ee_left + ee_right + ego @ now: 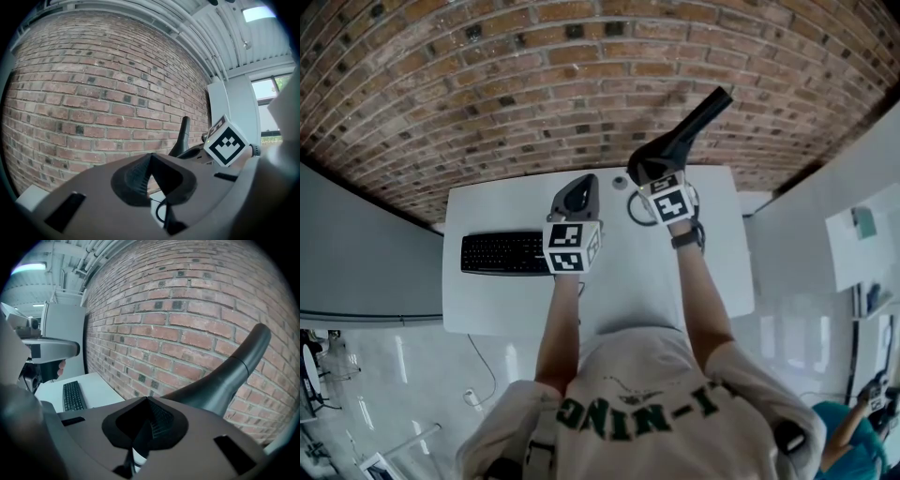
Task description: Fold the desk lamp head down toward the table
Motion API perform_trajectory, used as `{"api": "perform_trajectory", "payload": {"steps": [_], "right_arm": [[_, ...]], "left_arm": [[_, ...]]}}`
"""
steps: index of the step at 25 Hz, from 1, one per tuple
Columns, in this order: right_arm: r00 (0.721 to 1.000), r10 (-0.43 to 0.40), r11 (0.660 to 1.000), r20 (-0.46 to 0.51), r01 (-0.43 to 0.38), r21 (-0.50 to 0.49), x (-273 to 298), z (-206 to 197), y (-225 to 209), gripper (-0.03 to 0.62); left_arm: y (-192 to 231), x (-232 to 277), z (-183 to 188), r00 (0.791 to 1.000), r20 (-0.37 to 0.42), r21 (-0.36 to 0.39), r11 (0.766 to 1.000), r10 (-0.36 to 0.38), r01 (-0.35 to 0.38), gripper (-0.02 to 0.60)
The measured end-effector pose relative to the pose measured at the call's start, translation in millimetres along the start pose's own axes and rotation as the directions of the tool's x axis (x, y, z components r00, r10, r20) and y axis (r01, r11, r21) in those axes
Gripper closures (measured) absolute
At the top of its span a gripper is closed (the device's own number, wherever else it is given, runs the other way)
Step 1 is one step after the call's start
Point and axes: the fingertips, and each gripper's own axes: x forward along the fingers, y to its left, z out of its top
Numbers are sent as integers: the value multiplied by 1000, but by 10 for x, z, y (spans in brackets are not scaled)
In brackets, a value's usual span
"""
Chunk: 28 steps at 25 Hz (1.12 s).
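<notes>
A black desk lamp (pixel 694 122) rises from the back of the white desk (pixel 487 305), its arm slanting up and to the right against the brick wall. My right gripper (pixel 649 172) is at the lamp's lower end. In the right gripper view the jaws (pixel 147 404) are shut, and the lamp arm (pixel 225 378) runs just beyond the tips; I cannot see contact. My left gripper (pixel 578 187) hovers to its left over the desk, with its jaws (pixel 149 161) shut on nothing. From there the lamp (pixel 183 133) stands ahead to the right.
A black keyboard (pixel 502 253) lies on the desk's left part. A looped black cable (pixel 633 208) lies by the lamp's base. The brick wall (pixel 534 84) stands close behind the desk. White partitions flank the desk on both sides.
</notes>
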Motion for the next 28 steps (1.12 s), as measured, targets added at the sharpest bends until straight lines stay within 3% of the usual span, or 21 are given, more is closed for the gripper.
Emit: {"api": "perform_trajectory", "payload": {"steps": [20,28], "right_arm": [[1000,-4,998,10,3,67,-45,-165,-68,592],[992,7,989,124,-26,148,-280,-72,-67,592]], "left_arm": [[-61,-65,2,1000,-3,10,1000,-5,5,586],[-70,-145,120,1000,19,24,1000,3,-3,586]]}}
